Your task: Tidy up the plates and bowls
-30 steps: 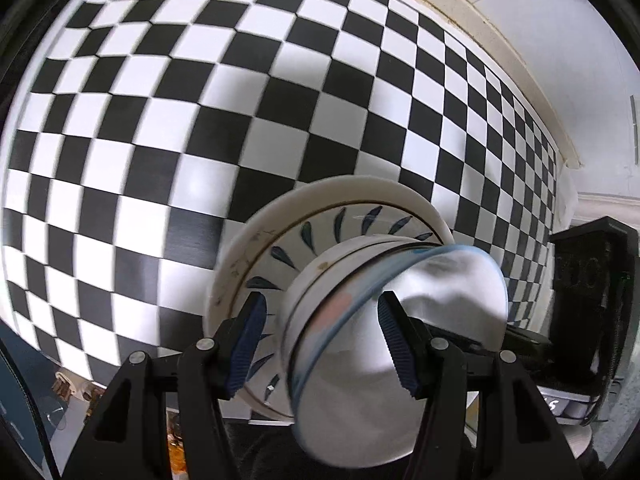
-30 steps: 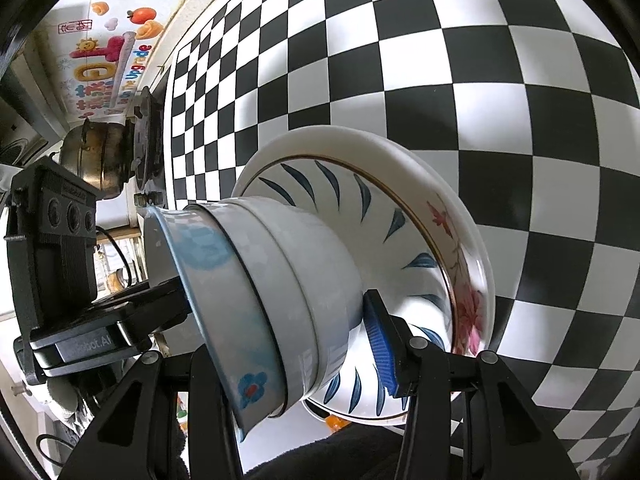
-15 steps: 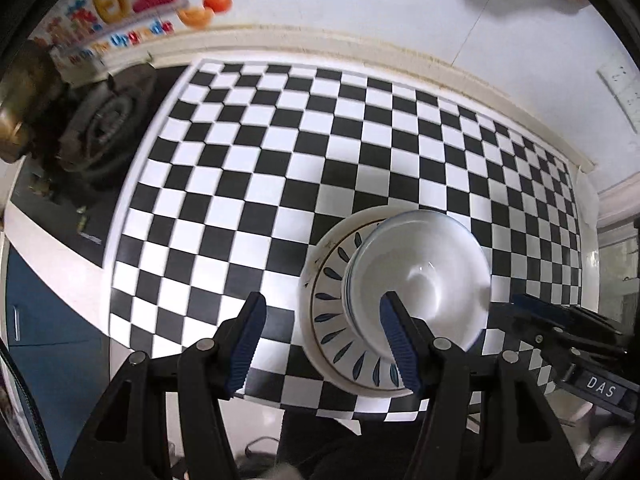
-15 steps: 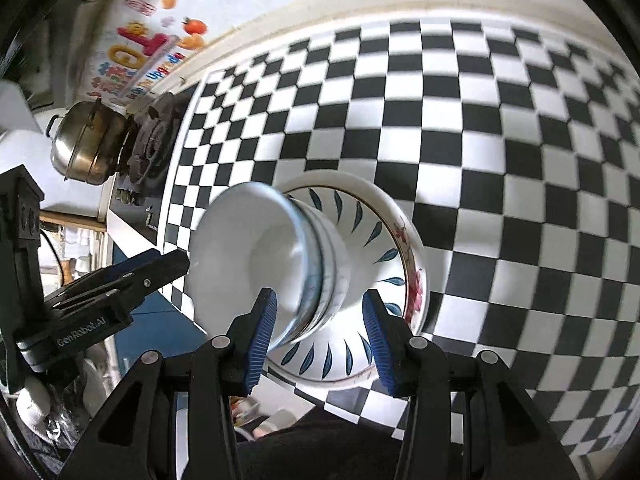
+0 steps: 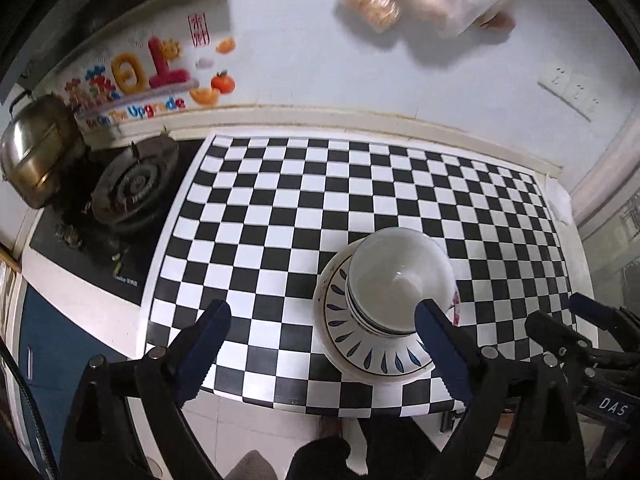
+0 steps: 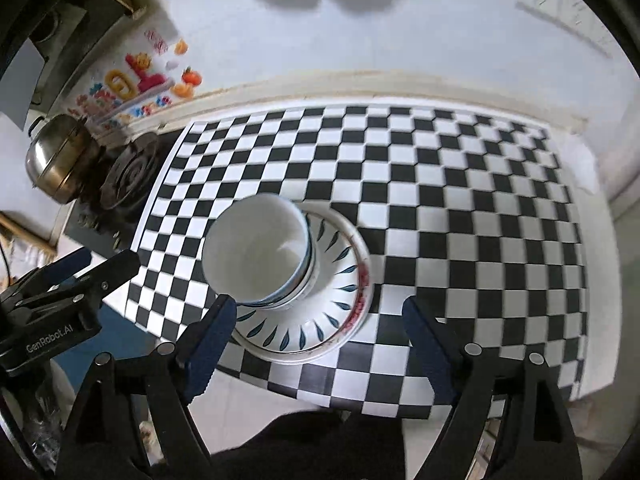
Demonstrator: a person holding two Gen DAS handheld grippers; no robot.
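Left gripper (image 5: pixel 324 344): jaws spread wide, holding nothing. Right gripper (image 6: pixel 316 340): jaws likewise apart, empty. Stacked bowls (image 5: pixel 400 280) sit nested on the leaf-patterned plate (image 5: pixel 360 352), which rests on the checkered mat (image 5: pixel 280 208) near its front edge, at about 5 o'clock in the left wrist view. Steel pot (image 5: pixel 36 148) and burner (image 5: pixel 134 184) lie at 9 o'clock, well apart from the stack.

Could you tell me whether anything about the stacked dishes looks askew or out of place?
Slightly: the nested white bowls sit off-centre toward the left of the blue-leaf patterned plate, near the checkered counter's front edge. Nothing looks spilled or broken.
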